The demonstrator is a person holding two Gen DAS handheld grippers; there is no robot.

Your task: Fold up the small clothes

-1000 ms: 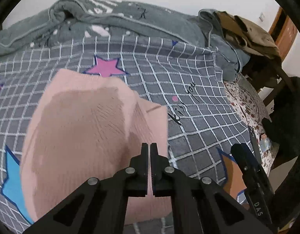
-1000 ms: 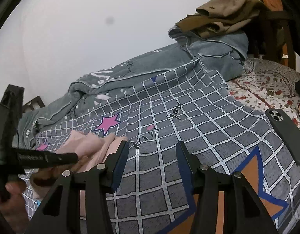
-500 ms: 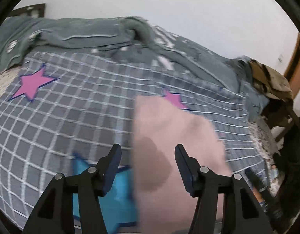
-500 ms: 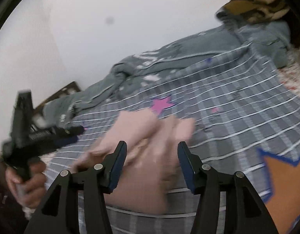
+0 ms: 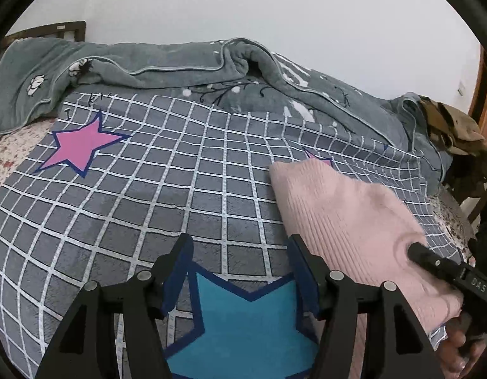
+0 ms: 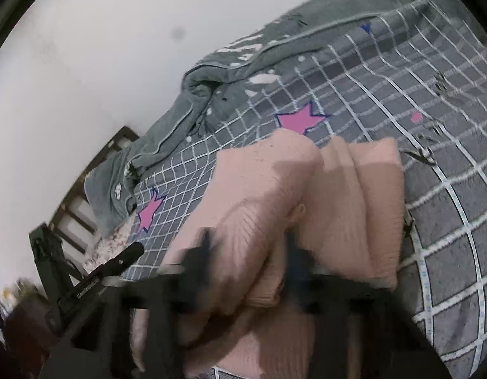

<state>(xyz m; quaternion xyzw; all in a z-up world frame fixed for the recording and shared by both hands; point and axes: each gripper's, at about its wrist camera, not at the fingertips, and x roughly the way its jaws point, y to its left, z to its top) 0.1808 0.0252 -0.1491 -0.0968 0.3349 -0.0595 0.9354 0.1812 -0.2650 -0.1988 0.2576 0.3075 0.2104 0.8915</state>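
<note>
Pink knit garment point(image 5: 347, 218): ribbed and bunched, lying on the grey checked bedspread point(image 5: 167, 189), off to the right of the left gripper and touching nothing of it.
Same garment, right wrist view point(image 6: 275, 208): it fills the middle of the frame, folds heaped up, a pink star point(image 6: 301, 120) just beyond its far edge.
Left gripper point(image 5: 240, 259): jaws spread wide, nothing between them, hanging over a blue star point(image 5: 243, 325) printed on the bedspread.
Right gripper point(image 6: 249, 262): smeared by motion blur, right against the garment; I cannot tell whether its jaws are spread or closed. In the left view its black tip presses into the knit.
Grey blanket point(image 5: 155, 60): rumpled along the far side of the bed, against the white wall.
Brown clothes point(image 5: 452, 126): piled at the far right.
</note>
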